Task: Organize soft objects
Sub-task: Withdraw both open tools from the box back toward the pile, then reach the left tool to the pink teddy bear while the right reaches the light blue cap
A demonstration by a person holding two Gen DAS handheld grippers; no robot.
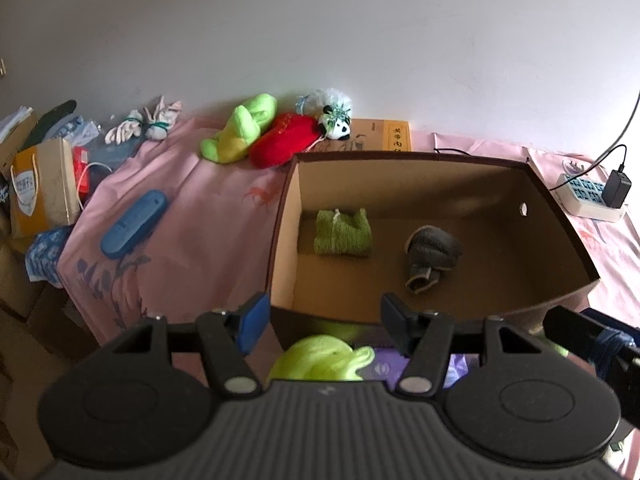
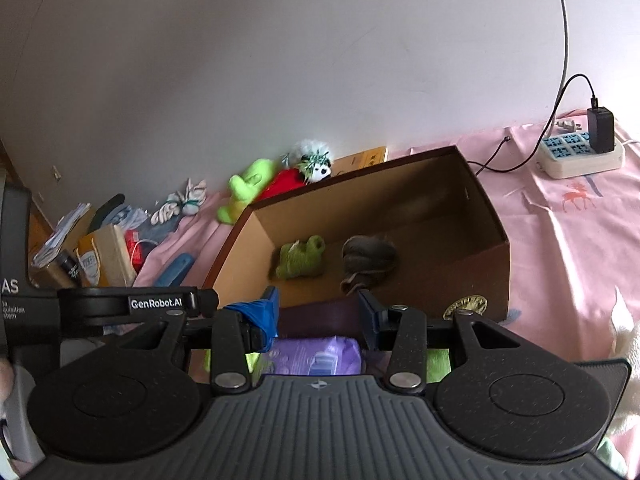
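I find both my left gripper (image 1: 322,322) and right gripper (image 2: 318,312) spread wide, holding nothing; cardboard box (image 1: 560,216) lies beyond the fingertips.

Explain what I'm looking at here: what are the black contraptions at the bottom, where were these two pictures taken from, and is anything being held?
Each black contraption is a hand-held gripper with a fisheye camera looking along its two fingers. One picture is from the left gripper, the other from the right gripper. Both are open and hold nothing. Ahead, on a pink sheet, stands an open cardboard box containing a green knitted bundle and a grey rolled bundle. Behind the box lie a green plush, a red plush and a panda toy. Below the grippers are a yellow-green soft item and a purple packet.
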